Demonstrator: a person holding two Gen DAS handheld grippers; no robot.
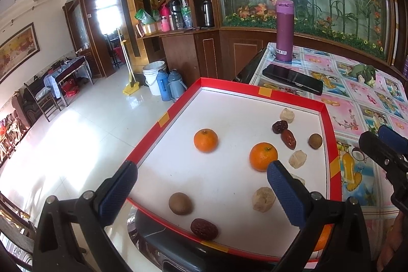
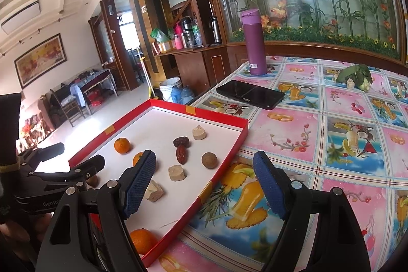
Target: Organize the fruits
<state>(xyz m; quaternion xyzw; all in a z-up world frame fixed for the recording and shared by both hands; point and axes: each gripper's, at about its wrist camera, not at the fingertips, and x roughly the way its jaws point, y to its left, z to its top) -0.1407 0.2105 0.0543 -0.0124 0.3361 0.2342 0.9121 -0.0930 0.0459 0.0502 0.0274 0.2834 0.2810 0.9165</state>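
Note:
A red-rimmed white tray holds the fruits. Two oranges lie mid-tray, a third orange sits at the near corner. Red dates, a single date, brown round longans and pale rough lumps are scattered around. My left gripper is open and empty above the tray's near side. My right gripper is open and empty over the tray's right rim. It also shows at the right edge of the left wrist view.
The tray sits at the left edge of a table with a fruit-patterned cloth. A black phone, a purple flask and a green vegetable lie beyond. Tiled floor lies left, below.

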